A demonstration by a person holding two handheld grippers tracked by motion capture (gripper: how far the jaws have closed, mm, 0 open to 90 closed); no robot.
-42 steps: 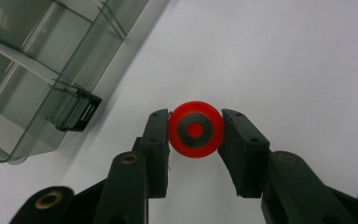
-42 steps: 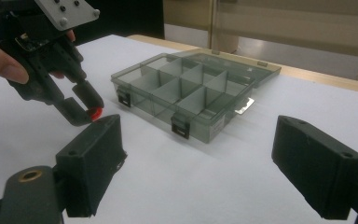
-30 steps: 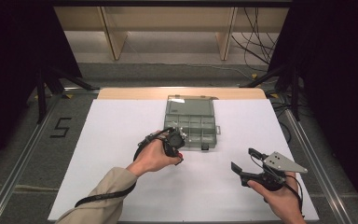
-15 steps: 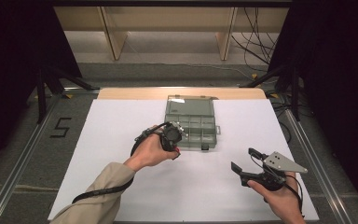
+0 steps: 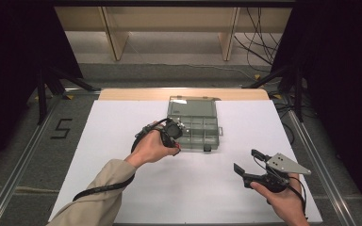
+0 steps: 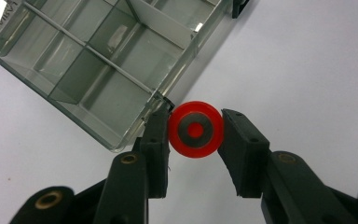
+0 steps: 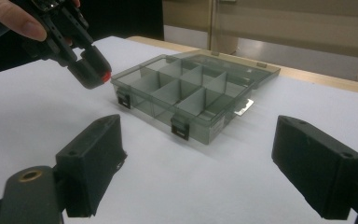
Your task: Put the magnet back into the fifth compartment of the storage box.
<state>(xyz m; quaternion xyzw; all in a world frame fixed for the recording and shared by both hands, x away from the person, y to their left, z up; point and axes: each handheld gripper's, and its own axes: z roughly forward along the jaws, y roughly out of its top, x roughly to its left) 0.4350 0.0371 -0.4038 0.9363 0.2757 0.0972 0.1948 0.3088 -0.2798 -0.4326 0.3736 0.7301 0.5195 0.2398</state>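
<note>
L gripper (image 6: 195,133) pinching red wheel (image 6: 196,129) betw. both pads, held just off near-left corner of clear divided box (image 6: 98,60), over white tabletop (image 6: 307,70). In high view, same gripper (image 5: 172,129) at box's (image 5: 193,123) left edge, lid open toward far side. R gripper (image 5: 250,162) spread wide, nothing betw. jaws, well apart from box, near front-right of table (image 5: 122,122).

White sheet (image 5: 122,122) covers wooden table (image 5: 122,94). Beyond table: grey floor (image 5: 179,73), pale wood shelf legs (image 5: 115,37), cables (image 5: 259,33). Black curtains (image 5: 23,42) flank table.
</note>
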